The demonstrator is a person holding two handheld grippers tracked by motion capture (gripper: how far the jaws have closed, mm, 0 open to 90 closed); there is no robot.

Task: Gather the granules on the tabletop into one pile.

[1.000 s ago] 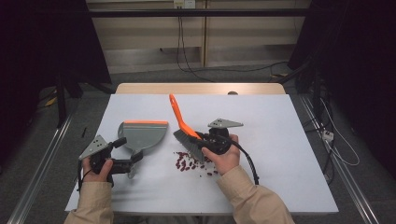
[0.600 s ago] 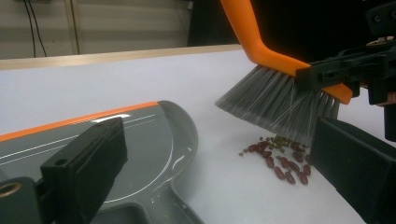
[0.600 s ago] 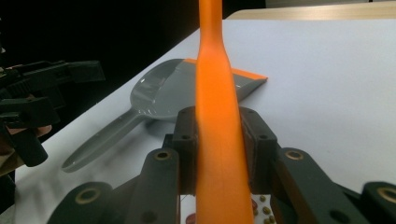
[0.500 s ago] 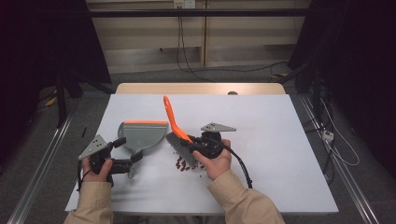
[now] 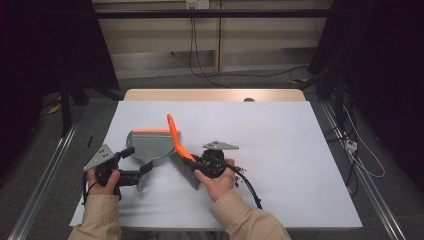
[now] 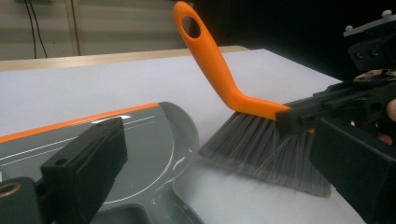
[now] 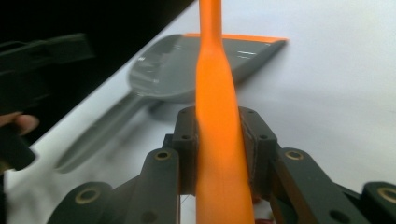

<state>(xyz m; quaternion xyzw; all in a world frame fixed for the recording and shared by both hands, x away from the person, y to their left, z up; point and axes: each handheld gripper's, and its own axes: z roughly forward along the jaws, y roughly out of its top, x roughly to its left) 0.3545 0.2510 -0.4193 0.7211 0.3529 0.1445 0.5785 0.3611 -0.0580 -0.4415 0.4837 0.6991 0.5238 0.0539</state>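
A white table (image 5: 300,150) fills the middle of the high view, with a person's two sleeved forearms coming in from its near edge. Left of centre lies a grey dustpan (image 5: 150,145) with an orange lip along its far edge, its pan flat on the table and its handle pointing back toward the person. The left gripper (image 5: 131,170) sits at that handle; in the left gripper view one black jaw stands over the pan and the other at the right edge, but whether they press on the handle cannot be told. Just right of the pan is a hand brush (image 5: 179,150) with an orange handle slanting up and away and grey bristles (image 6: 261,149) splayed on the table beside the pan's near side wall. The right gripper (image 7: 218,140) is clamped on the brush handle, both pads tight against the orange plastic. A few small dark red crumbs (image 5: 240,170) lie on the table just right of the right hand, on the side of the brush away from the pan.

The step in hand looks like a sweep toward the dustpan. Judging by the crumbs on the far side of the brush, the next move calls for lifting the bristles back over them, then dragging leftward while the pan is held firm
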